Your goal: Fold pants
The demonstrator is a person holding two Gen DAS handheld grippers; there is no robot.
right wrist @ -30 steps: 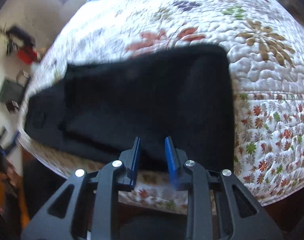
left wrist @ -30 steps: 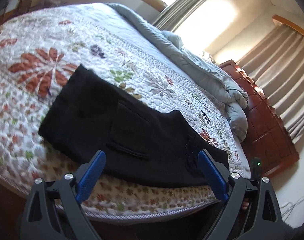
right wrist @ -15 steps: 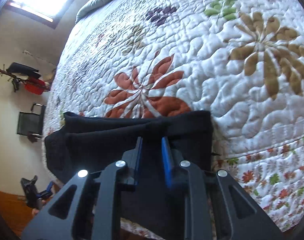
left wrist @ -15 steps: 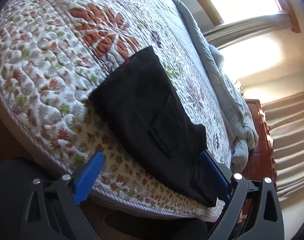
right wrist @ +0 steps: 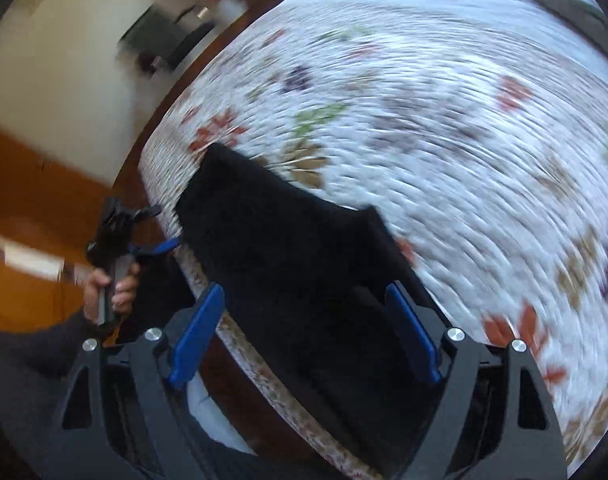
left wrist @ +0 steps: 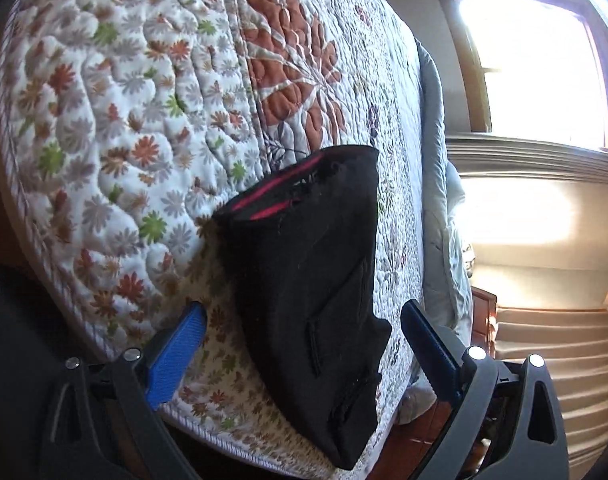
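Note:
Folded black pants (left wrist: 304,280) lie on the flowered quilt (left wrist: 116,120) at the bed's near edge, with a red inner band showing at their far end. My left gripper (left wrist: 304,320) hovers over them, open, its blue pads on either side and not touching. In the blurred right wrist view the pants (right wrist: 288,248) lie below my right gripper (right wrist: 307,308), whose jaws are opening wide with nothing pressed between them. My left gripper (right wrist: 160,236) shows at the bed's edge there, held by a hand.
A grey duvet (left wrist: 435,200) is bunched along the far side of the bed. A wooden dresser (left wrist: 483,320) and curtains stand beyond it under a bright window (left wrist: 535,64). Wooden floor (right wrist: 32,184) and a dark chair (right wrist: 164,36) lie past the bed's edge.
My right gripper has let go of the pants, opened wide and swung up and away. The pants went from laid long to folded shorter. My left gripper rolled and sank a little, still open.

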